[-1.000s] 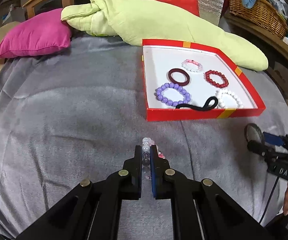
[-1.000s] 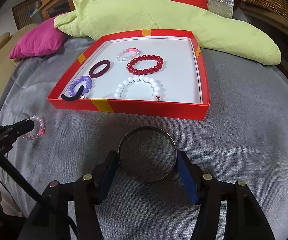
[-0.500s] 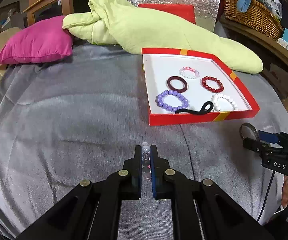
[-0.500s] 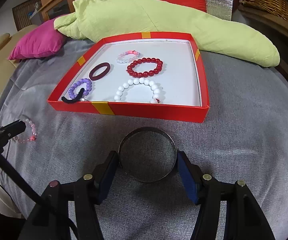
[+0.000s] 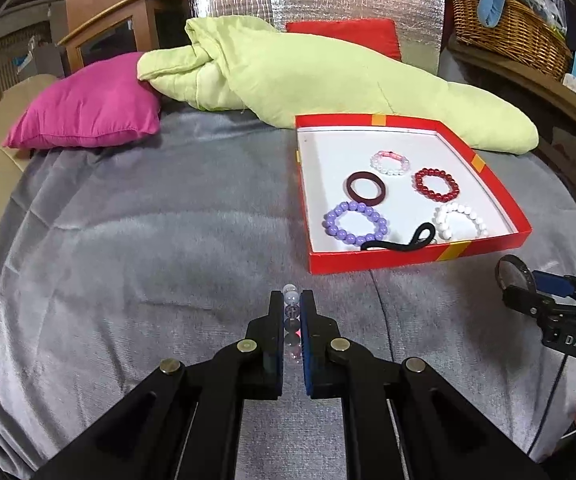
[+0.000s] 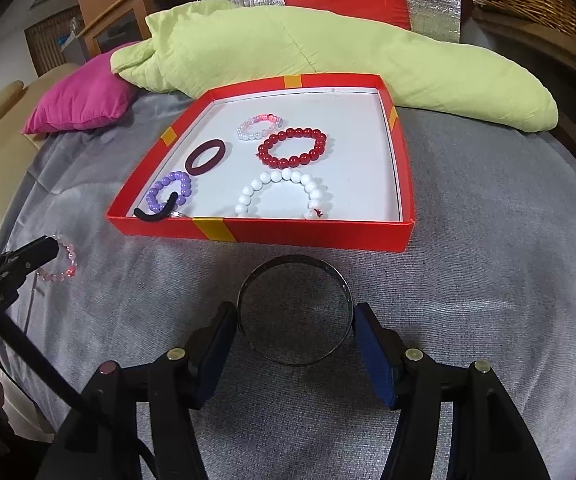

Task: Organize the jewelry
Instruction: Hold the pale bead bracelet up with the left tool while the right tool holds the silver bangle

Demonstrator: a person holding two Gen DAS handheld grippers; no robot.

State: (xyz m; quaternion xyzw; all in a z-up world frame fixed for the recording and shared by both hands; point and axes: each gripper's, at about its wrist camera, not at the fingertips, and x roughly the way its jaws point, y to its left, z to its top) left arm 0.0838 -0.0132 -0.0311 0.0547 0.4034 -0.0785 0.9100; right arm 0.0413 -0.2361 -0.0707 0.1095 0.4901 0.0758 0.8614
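My left gripper [image 5: 292, 300] is shut on a clear and pink bead bracelet [image 5: 291, 322], held edge-on above the grey blanket; it also shows in the right wrist view [image 6: 62, 262]. My right gripper [image 6: 293, 320] is shut on a wide metal bangle [image 6: 293, 316], also seen in the left wrist view [image 5: 513, 274]. A red box [image 6: 299, 232] with a white floor holds a purple bead bracelet [image 5: 355, 222], a dark red ring [image 5: 365, 187], a red bead bracelet [image 5: 435, 184], a white bead bracelet [image 5: 461, 220], a pink-white bracelet [image 5: 389, 162] and a black hair tie [image 5: 399, 242].
A light green quilt [image 5: 327, 76] lies behind the box. A magenta pillow [image 5: 88, 108] sits at the back left, a red cushion [image 5: 351, 36] behind the quilt. A wicker basket [image 5: 507, 28] stands on a shelf at the right.
My left gripper has lifted the bead bracelet off the blanket and tilted up, so the box looks farther off. My right gripper keeps its hold on the bangle and has risen slightly.
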